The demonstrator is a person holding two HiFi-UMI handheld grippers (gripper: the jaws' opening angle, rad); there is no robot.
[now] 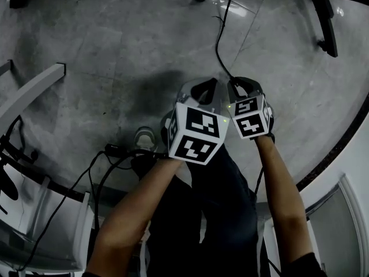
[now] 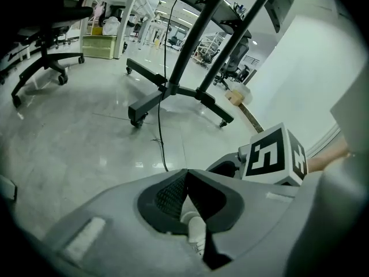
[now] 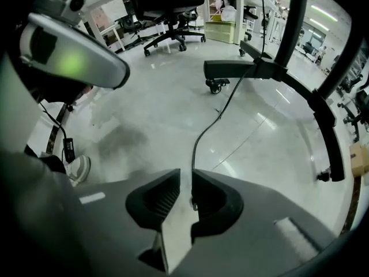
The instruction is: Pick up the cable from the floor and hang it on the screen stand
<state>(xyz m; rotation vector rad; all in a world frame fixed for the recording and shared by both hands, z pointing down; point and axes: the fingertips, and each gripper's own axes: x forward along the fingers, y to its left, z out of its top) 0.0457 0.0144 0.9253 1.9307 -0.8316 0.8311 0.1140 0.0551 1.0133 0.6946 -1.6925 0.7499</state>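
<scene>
— Nearest the head camera: two bare forearms (image 1: 135,206), reaching down to a pair of marker cubes (image 1: 196,133) set side by side, almost touching.

— And beyond the cubes?

— Left hand-held gripper (image 1: 202,87) and right hand-held gripper (image 1: 243,83), just beside each other over the grey floor (image 1: 115,51).

— Left jaws?

— Pressed together at the tips, seen plainly in the left gripper view. Pale shape (image 2: 195,229) in the hollow behind the tips, too unclear to name.

— Right jaws?

— Parted, but only by a narrow slit. Black cable (image 3: 200,134) running straight into that slit, with the end close along the jaw on the right of the right gripper view. Touching it or not, impossible to tell.

— Rest of the cable?

— Curving away across the floor with a small kink, then rising beside the black screen stand (image 2: 173,88) with its wheeled legs.

— Anything else about?

— White shoe (image 1: 144,136) just left of the left cube. Tangle of other leads (image 1: 98,166) at the lower left of the head view. Office chairs (image 3: 167,7) well back across the room.
</scene>
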